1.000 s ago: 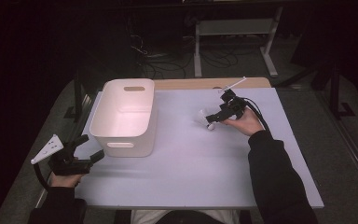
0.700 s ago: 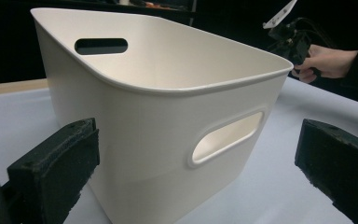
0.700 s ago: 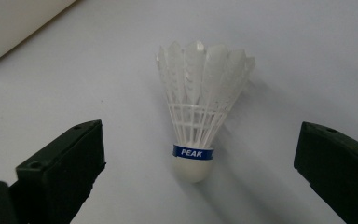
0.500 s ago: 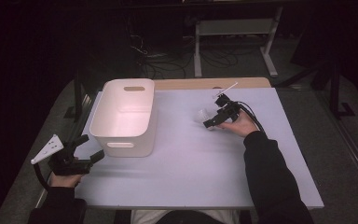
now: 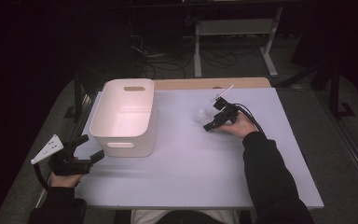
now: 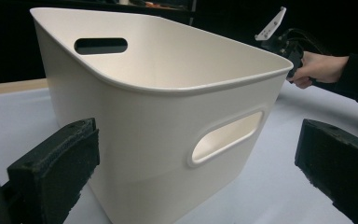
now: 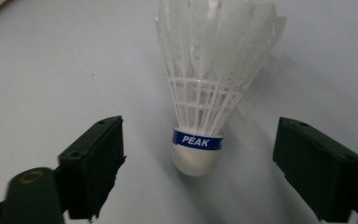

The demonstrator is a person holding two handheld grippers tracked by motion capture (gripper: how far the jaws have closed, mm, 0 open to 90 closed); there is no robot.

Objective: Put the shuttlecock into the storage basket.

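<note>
A white shuttlecock (image 7: 209, 79) with a blue band marked PEAK lies on the pale table (image 5: 191, 172), cork end toward the camera in the right gripper view. My right gripper (image 7: 198, 135) has its jaws on either side of the cork; they have just been closing, and neither pad touches it. In the high view the shuttlecock (image 5: 201, 115) sits just left of the right gripper (image 5: 211, 123). A white bin (image 5: 126, 114) with handle slots stands at the table's left. My left gripper (image 5: 92, 147) is open and level beside its near left corner, facing the bin (image 6: 158, 93).
A wooden strip (image 5: 205, 83) runs along the table's far edge. Beyond it are a dark floor with cables (image 5: 154, 56) and a metal stand (image 5: 233, 28). The person's right sleeve (image 5: 270, 177) lies over the table's near right part.
My right gripper has sunk a little toward the table at the shuttlecock, and its jaws stand narrower. The left gripper and the bin have not moved.
</note>
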